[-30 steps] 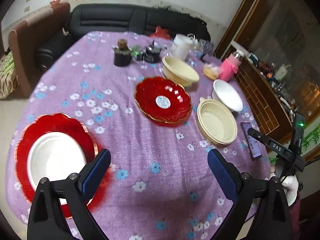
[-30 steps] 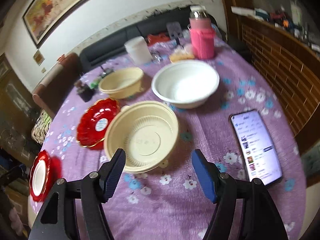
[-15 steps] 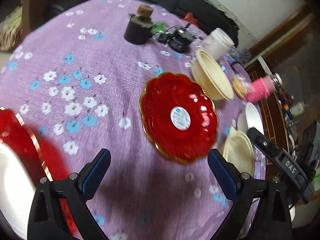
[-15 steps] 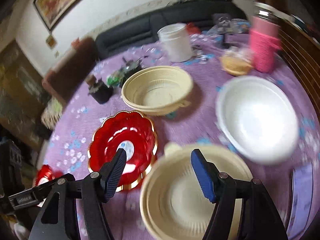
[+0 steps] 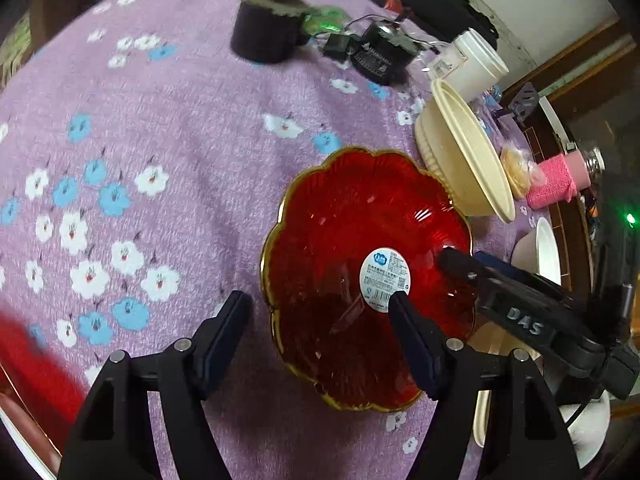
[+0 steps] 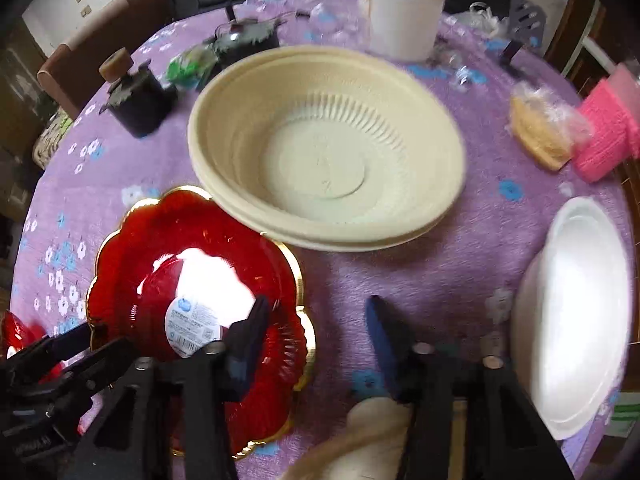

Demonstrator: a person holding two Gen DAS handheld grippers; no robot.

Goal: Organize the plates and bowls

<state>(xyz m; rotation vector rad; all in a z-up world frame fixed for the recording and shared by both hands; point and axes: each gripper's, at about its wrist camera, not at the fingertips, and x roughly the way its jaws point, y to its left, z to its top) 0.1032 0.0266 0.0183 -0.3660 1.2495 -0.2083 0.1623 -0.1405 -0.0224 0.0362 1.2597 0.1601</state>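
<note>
A red scalloped bowl [image 5: 360, 248] with a gold rim and a white label sits on the purple flowered tablecloth; it also shows in the right wrist view [image 6: 192, 280]. My left gripper [image 5: 320, 312] is open, one finger left of the bowl's rim and one over its inside. My right gripper [image 6: 316, 320] is open, its left finger over the bowl's right rim. A cream bowl [image 6: 328, 148] stands behind it, also in the left wrist view [image 5: 464, 156]. A white bowl [image 6: 576, 312] is at the right. Another cream bowl's rim [image 6: 360, 436] lies under my right gripper.
A red plate's edge [image 5: 24, 360] shows at lower left. At the table's far side stand a dark jar [image 5: 268, 24], a black gadget [image 5: 380, 52], a white cup [image 6: 400, 12], a pink bottle [image 6: 608, 132] and a wrapped snack [image 6: 540, 132].
Both grippers have moved in on the red bowl, now straddling its rim from either side. The near cream bowl has slipped under the right gripper; the phone is out of view.
</note>
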